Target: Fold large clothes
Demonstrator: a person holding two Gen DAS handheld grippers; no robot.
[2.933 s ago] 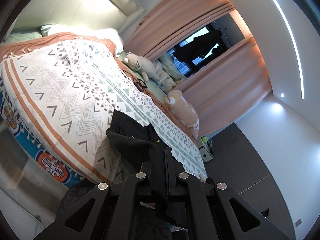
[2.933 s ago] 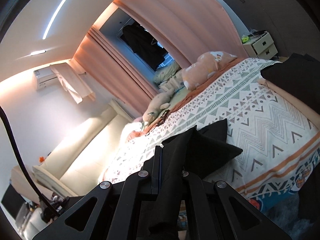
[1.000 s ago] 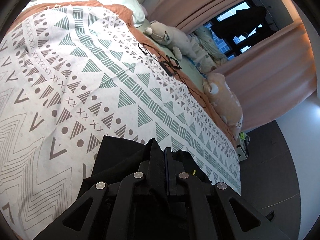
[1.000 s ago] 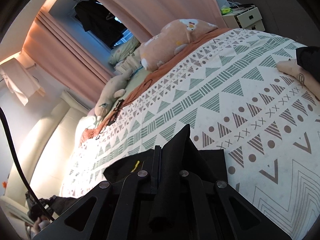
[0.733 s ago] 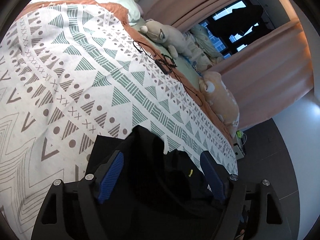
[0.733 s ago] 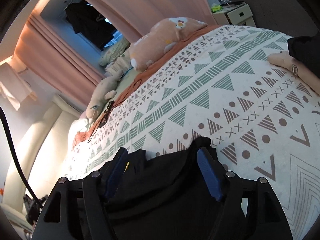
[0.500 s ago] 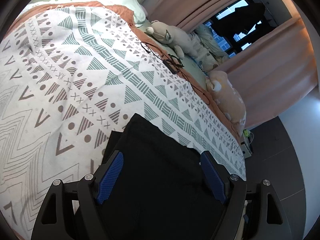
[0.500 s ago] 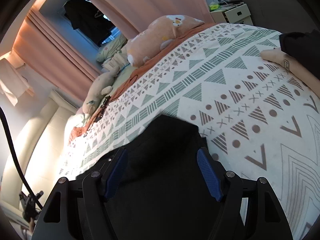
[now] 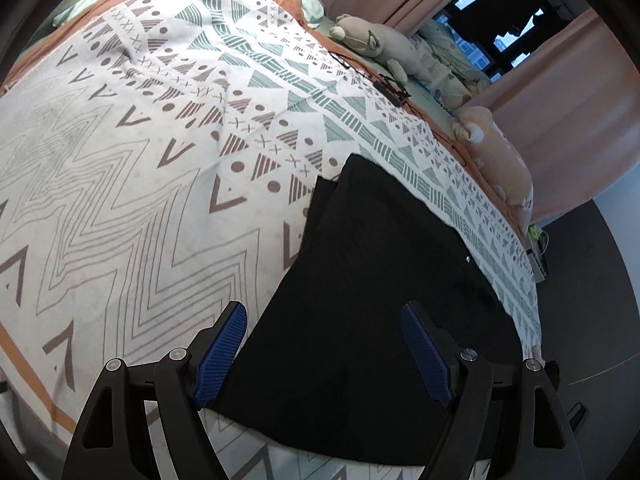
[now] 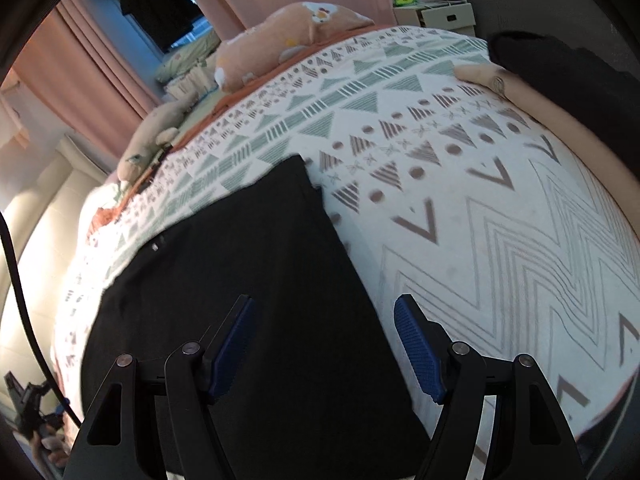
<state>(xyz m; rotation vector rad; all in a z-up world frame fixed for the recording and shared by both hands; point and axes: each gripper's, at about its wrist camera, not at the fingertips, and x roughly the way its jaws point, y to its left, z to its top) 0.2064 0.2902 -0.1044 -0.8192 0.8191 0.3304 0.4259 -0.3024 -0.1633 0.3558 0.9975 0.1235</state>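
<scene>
A black garment (image 9: pixel 372 292) lies spread flat on the patterned bedspread (image 9: pixel 132 168), folded over itself with a lower layer showing at its far left corner. It also shows in the right wrist view (image 10: pixel 248 280). My left gripper (image 9: pixel 324 344) is open and empty, hovering just above the garment's near edge. My right gripper (image 10: pixel 322 340) is open and empty above the garment's near right part. The blue pads (image 9: pixel 224 352) hold nothing.
Plush toys (image 9: pixel 372 40) and a pink one (image 9: pixel 496 160) lie along the bed's far side, with a black cable (image 9: pixel 392 88). Pink curtains (image 9: pixel 560 92) and a dark window stand behind. A person's arm (image 10: pixel 532 96) rests on the bedspread (image 10: pixel 500 208). A white drawer unit (image 10: pixel 444 16) stands beyond.
Both grippers were shut on the black garment and carried it over the bed. They opened and let it go. It now lies flat, and both grippers have drawn back toward the near edge.
</scene>
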